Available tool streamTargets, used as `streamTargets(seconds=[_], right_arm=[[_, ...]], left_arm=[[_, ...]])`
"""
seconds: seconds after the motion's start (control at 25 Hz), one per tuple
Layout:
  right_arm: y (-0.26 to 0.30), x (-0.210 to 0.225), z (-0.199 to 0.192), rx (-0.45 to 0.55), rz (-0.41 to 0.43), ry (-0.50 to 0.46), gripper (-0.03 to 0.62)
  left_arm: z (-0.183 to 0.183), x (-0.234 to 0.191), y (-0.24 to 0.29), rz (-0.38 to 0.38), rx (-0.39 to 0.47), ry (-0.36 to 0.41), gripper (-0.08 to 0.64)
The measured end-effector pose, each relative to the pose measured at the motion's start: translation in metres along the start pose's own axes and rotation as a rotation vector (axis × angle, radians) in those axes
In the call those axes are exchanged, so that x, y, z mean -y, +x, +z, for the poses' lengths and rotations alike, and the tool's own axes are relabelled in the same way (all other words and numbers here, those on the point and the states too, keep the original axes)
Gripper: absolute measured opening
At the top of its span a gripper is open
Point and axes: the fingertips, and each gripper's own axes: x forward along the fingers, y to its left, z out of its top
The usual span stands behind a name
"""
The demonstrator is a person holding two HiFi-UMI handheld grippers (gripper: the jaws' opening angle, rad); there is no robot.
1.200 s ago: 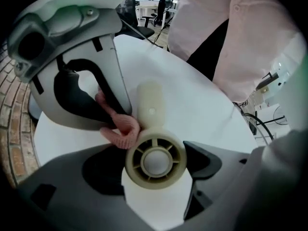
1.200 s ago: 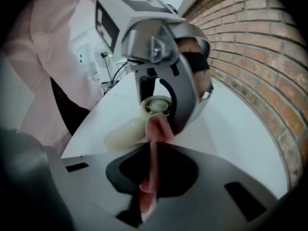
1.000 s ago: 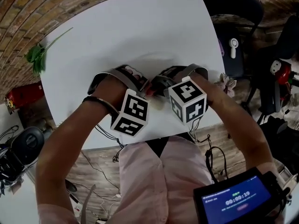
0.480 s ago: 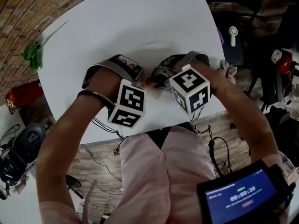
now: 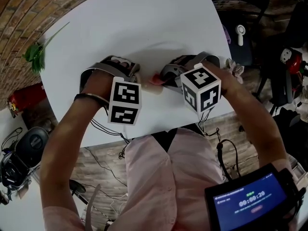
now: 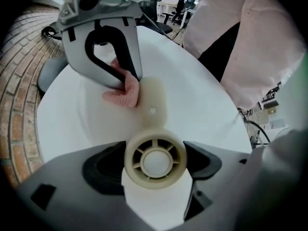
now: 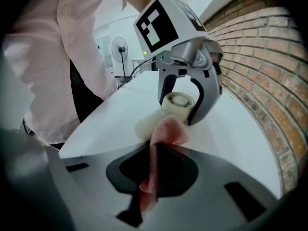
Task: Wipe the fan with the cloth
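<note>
- Change, head view: over the last second I have drawn the left gripper and right gripper a little apart above the table. The pink cloth now shows between them.
- Left gripper view: my left jaws are clamped on the round hub of the cream fan, which sits towards the table's near edge. One blade runs straight away from the camera towards the right gripper, and a second runs back beneath the hub. The long axis goes from blade tip to blade tip along this gripper's line of sight, low over the table. I cannot tell whether the fan touches the table. The hub's face looks squarely at the camera. The cloth lies against the far blade's left edge.
- Right gripper view: my right jaws are closed on a narrow fold of cloth, and its free end drapes onto the nearer blade tip. The left gripper stands opposite with the hub in its jaws.
- Risk 1, as I judge it: the hub is round, so wiping pressure out at a blade tip could turn it in the jaws or lever it out.
- Risk 2: only a thin strip of cloth is pinched, so dragging it along the blade could pull it free.
</note>
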Motion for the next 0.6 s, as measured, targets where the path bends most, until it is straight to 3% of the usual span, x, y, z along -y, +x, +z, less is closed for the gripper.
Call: streamTargets(seconds=[0.28,0.6], right_arm=[[-0.005,0.001,-0.007,0.002,-0.026,0.064,0.028],[-0.002,-0.01,-0.001,0.039,-0.044,0.139,0.029]], left_arm=[[-0.005,-0.001,0.001,0.001,-0.001,-0.129,0.374],[-0.015,-0.004,0.001,0.025,-0.001,-0.365,0.374]])
